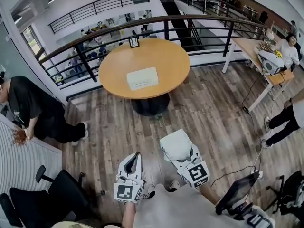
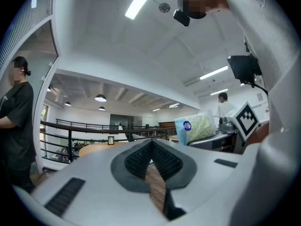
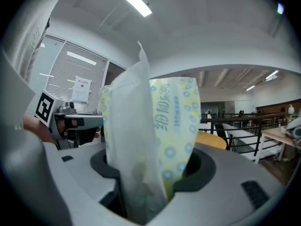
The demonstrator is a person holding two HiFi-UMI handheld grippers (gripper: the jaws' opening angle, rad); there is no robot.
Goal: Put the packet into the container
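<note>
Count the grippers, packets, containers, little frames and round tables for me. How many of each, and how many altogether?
Grippers: 2, the left gripper and the right gripper
Packets: 1, the packet in the right gripper
Containers: 1, the white container
Frames: 1, the frame
Round tables: 1, the table
Total: 6

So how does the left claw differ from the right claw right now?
The white left claw is shut on nothing; the white right claw is clamped on a soft white-and-yellow flower-print packet. The left claw's ribbed dark pads meet at their tips; the right claw's stand wide apart around the packet. Both share the same white body.
</note>
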